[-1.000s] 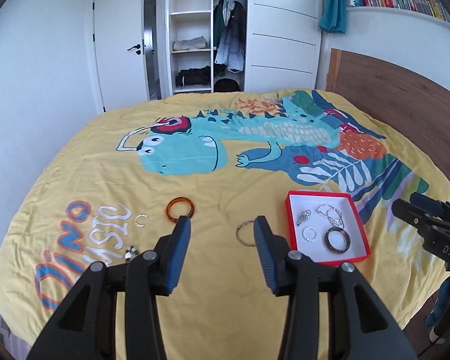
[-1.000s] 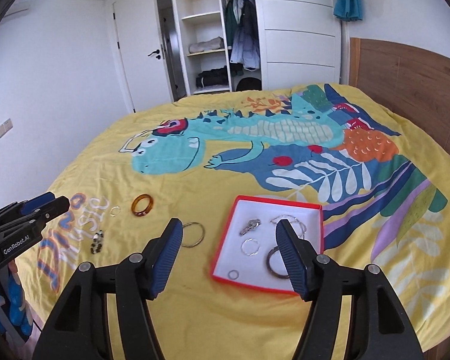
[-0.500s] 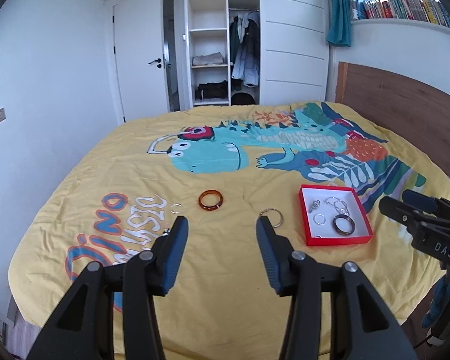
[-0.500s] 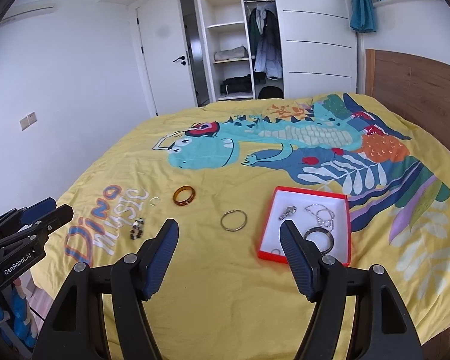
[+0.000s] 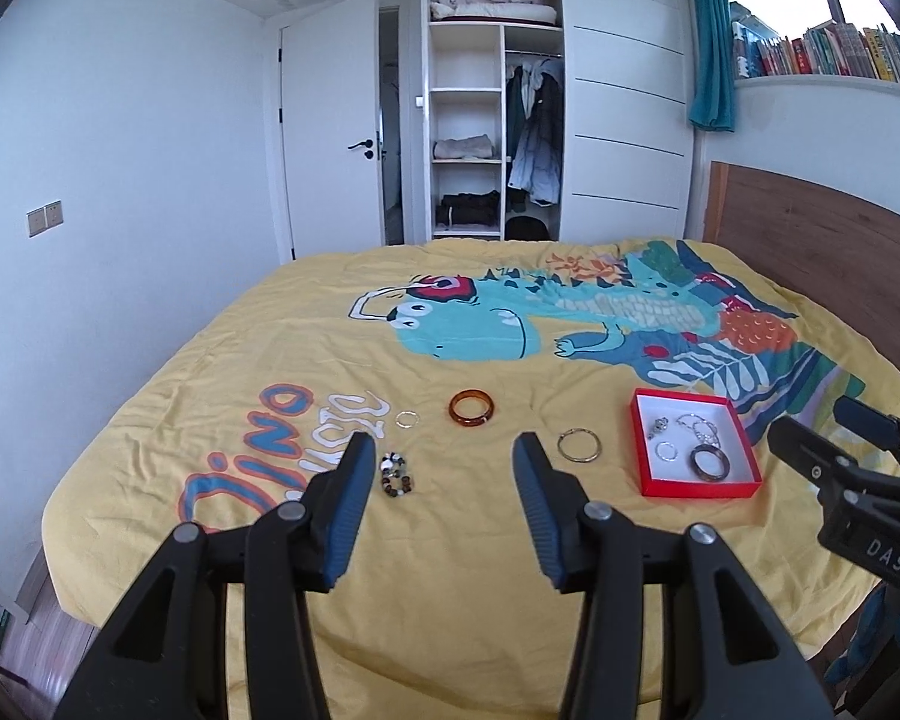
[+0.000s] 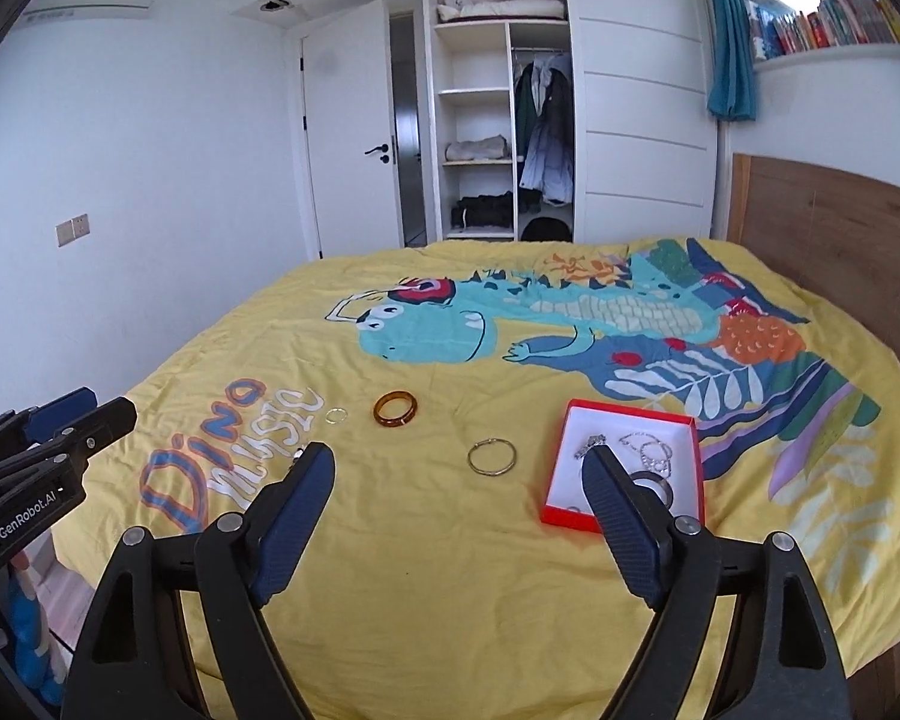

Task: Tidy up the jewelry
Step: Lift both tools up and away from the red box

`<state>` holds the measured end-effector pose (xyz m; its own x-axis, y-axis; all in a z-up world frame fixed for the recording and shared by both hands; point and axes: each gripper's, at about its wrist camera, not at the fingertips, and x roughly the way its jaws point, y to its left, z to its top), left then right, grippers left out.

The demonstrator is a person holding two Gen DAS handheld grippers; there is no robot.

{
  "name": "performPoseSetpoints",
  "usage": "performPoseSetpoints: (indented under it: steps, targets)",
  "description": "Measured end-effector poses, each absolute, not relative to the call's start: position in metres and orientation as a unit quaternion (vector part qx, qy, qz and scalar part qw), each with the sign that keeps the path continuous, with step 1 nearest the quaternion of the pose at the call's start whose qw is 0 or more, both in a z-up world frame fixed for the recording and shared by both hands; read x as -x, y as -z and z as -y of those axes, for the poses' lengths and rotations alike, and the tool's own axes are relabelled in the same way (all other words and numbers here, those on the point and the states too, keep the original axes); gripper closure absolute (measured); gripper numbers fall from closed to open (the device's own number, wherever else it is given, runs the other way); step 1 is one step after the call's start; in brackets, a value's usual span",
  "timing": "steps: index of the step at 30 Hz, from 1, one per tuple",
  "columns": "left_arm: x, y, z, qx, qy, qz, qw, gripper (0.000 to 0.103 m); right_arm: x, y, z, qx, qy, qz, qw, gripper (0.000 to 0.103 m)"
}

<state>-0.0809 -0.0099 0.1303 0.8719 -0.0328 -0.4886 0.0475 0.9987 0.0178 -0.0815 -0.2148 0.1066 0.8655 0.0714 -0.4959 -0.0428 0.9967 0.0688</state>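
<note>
A red box with a white inside [image 5: 741,445] [image 6: 682,465] lies on the yellow bedspread with several silver pieces and a dark ring in it. Loose on the spread are an amber bangle [image 5: 471,407] [image 6: 395,408], a thin metal hoop [image 5: 579,444] [image 6: 492,456], a small pale ring [image 5: 407,419] [image 6: 336,416] and a beaded bracelet [image 5: 396,474]. My left gripper [image 5: 444,462] is open and empty, held back over the bed's near edge. My right gripper [image 6: 459,471] is empty, its jaws opening wide, with the box behind its right finger.
The bed [image 5: 510,570] fills the room's middle, with a wooden headboard [image 5: 822,240] at right. An open wardrobe [image 5: 492,120] and a white door [image 5: 330,138] stand behind. A bookshelf [image 5: 828,54] runs along the right wall. Bare floor shows at lower left.
Both grippers have pulled back and up from the jewelry, so the bed looks farther and smaller. The right gripper's jaws have spread wider. The jewelry has not moved.
</note>
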Motion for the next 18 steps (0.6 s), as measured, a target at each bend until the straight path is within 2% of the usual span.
performPoseSetpoints:
  steps: [1, 9, 18]
  targets:
    - [0.083, -0.131, 0.009, -0.014, 0.018, -0.251, 0.968, 0.057, 0.084, -0.107, 0.212, -0.028, -0.031, -0.255, 0.966, 0.012]
    - [0.091, -0.132, 0.001, 0.000, 0.022, -0.254, 0.967, 0.057, 0.092, -0.104, 0.198, -0.041, -0.062, -0.258, 0.963, 0.012]
    - [0.081, -0.124, -0.004, 0.007, 0.005, -0.264, 0.964, 0.057, 0.088, -0.093, 0.189, -0.063, -0.101, -0.269, 0.956, 0.000]
